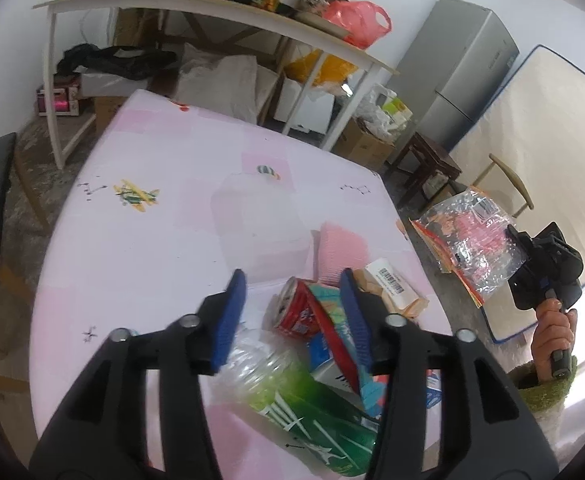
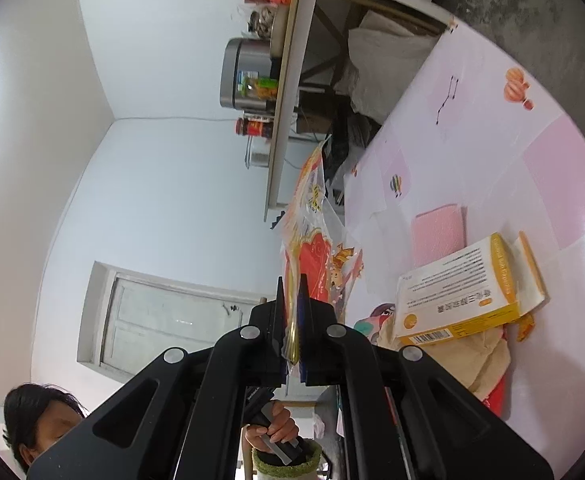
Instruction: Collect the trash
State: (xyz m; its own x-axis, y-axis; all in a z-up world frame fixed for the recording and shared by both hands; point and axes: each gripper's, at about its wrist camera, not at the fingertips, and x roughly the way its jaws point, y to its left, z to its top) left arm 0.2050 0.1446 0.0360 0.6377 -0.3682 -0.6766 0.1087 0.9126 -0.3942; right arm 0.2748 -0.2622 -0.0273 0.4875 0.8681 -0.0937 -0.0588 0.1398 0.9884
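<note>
While my right gripper (image 2: 291, 312) is clamped on the edge of a clear plastic bag (image 2: 312, 236) printed in red and orange, holding it in the air just off the edge of the pink table (image 1: 152, 200), my left gripper (image 1: 292, 304) hangs over the table with its blue pads spread and nothing pinched between them. Below those parted pads lies the pile of trash, at the table's near edge: a crushed clear bottle with a green label (image 1: 292, 392) closest to me, a dented red can (image 1: 296, 308) and a colourful carton (image 1: 332, 344) lying against each other just beyond it, and a yellow and white box with a barcode (image 1: 392, 284) resting on crumpled beige paper (image 2: 484, 360) toward the side where the bag is. A pink ridged pad (image 1: 340, 248) lies just past the can, farther onto the table; whether it counts as trash I cannot tell. Away from the pile, the far half of the table looks bare apart from its printed pictures. I cannot make out any bin in either view, nor tell whether the bag holds anything yet. So I judge the job barely begun: one bag in hand, and the bottle, can, carton, box and paper not yet collected.
</note>
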